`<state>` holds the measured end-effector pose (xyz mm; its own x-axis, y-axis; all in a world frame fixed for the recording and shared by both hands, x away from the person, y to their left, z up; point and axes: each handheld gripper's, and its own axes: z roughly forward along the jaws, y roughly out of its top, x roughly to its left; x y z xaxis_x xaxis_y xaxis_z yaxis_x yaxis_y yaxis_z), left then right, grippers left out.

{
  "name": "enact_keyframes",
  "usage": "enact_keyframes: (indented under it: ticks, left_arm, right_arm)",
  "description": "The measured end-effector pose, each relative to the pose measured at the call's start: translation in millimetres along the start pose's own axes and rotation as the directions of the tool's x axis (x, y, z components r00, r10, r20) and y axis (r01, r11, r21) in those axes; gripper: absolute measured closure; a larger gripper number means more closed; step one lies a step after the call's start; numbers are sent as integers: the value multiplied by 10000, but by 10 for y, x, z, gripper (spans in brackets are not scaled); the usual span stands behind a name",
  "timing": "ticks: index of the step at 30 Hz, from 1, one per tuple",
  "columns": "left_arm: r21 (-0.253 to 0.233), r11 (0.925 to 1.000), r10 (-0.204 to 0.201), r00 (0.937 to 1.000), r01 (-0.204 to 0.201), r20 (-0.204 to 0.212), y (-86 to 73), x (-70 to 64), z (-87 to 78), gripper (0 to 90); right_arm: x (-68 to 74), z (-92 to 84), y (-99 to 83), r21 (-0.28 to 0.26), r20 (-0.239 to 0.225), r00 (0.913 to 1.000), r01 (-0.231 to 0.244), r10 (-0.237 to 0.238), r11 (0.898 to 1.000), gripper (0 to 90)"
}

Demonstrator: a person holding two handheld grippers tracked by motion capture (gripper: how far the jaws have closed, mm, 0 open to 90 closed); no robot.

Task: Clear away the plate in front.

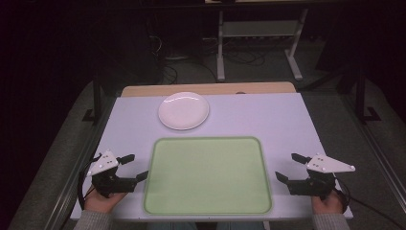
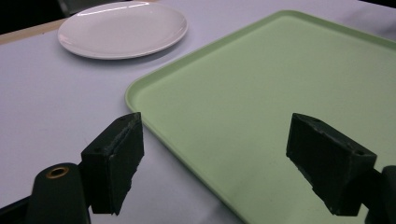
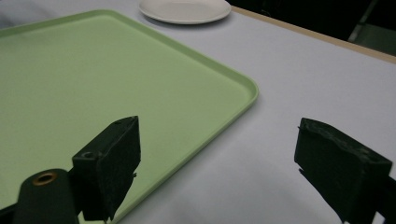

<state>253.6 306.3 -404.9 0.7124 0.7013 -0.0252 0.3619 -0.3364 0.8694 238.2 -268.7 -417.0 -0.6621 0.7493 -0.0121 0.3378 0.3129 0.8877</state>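
Left gripper (image 1: 133, 166) at 9 o'clock of green tray (image 1: 208, 211), right gripper (image 1: 289, 167) at 3 o'clock; both jaw pairs spread wide, nothing between. White plate (image 1: 184, 110) bare, at 12 o'clock beyond the tray, apart from it. Advisable: approach the plate low, one jaw slipped under the rim, lifted level. Surface: white table (image 1: 287, 120), wooden far edge. Room: dark, desk legs and cables behind.
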Motion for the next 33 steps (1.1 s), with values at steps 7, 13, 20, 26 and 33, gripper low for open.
enact_keyframes:
  ticks: [7,13,20,26,33]
  left_arm:
    - [-10,10000,-17,10000,17,47,4,-8,0,183]
    - [-27,10000,-48,10000,49,86,8,-8,4,183]
    - [-161,9998,-148,9996,151,228,27,-12,-7,183]
    - [-125,9993,-358,9984,363,441,35,-8,16,183]
    - [45,9984,-558,9967,556,586,27,3,79,184]
  right_arm:
    - [9,-8,0,-25,-6,10000,13,-13,10000,137]
    - [17,-4,4,-9,-24,10000,38,-38,10000,137]
    - [15,4,-1,29,12,10000,14,-14,10000,137]
    - [24,13,1,47,-16,10000,82,-82,10000,137]
    - [31,14,6,91,-7,9999,143,-143,9999,137]
